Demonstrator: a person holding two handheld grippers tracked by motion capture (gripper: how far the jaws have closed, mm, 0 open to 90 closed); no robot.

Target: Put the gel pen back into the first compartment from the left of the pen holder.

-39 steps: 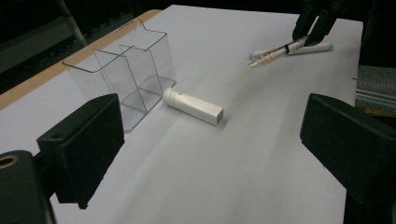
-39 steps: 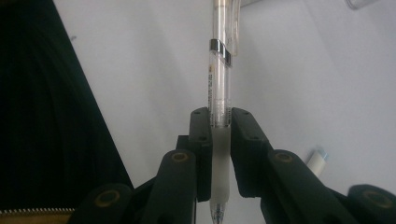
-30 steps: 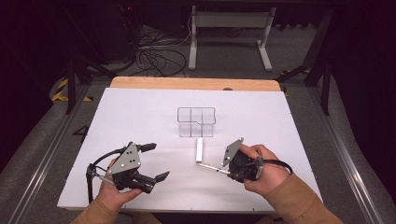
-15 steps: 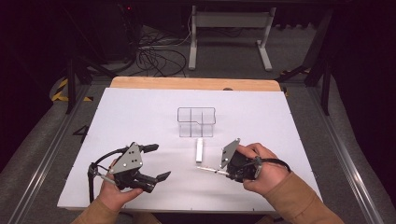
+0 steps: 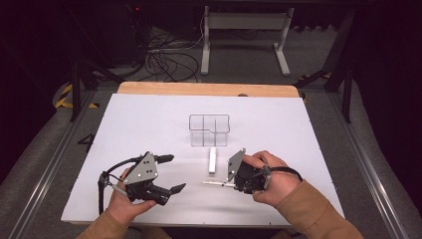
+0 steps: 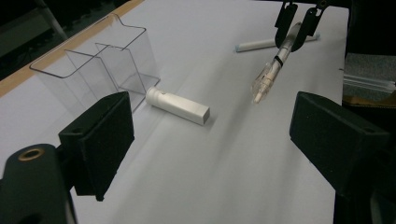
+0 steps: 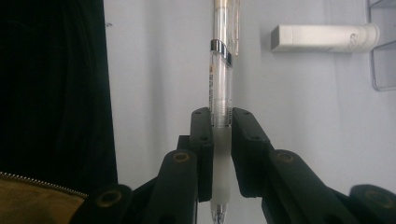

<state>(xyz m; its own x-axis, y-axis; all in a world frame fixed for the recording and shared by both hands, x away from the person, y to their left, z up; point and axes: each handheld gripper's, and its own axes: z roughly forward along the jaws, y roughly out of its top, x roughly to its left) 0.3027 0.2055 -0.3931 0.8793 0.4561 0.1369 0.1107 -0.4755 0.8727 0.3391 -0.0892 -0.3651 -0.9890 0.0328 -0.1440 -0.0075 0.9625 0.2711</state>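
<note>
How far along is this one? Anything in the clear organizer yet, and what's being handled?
Early. The clear organizer looks empty. In hand: the right gripper is shut on a pen, lifted off the table. Left: a white rectangular stick lies beside the organizer, and another pen lies on the table. The left gripper is open, holding nothing.

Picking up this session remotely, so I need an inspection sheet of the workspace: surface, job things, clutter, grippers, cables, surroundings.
Surface: white tabletop, wooden strip along the far edge.
Job's things: clear divided organizer, upright, nothing seen inside; white rectangular tube lying just in front of it; clear pen clamped in the right gripper.
Clutter: another white pen lying beyond the right gripper.
Grippers: left gripper open, holding nothing; right shut on the pen.
Cables: black cable looping from the left gripper.
Surroundings: tangled floor cables, white desk frame, dark room.
</note>
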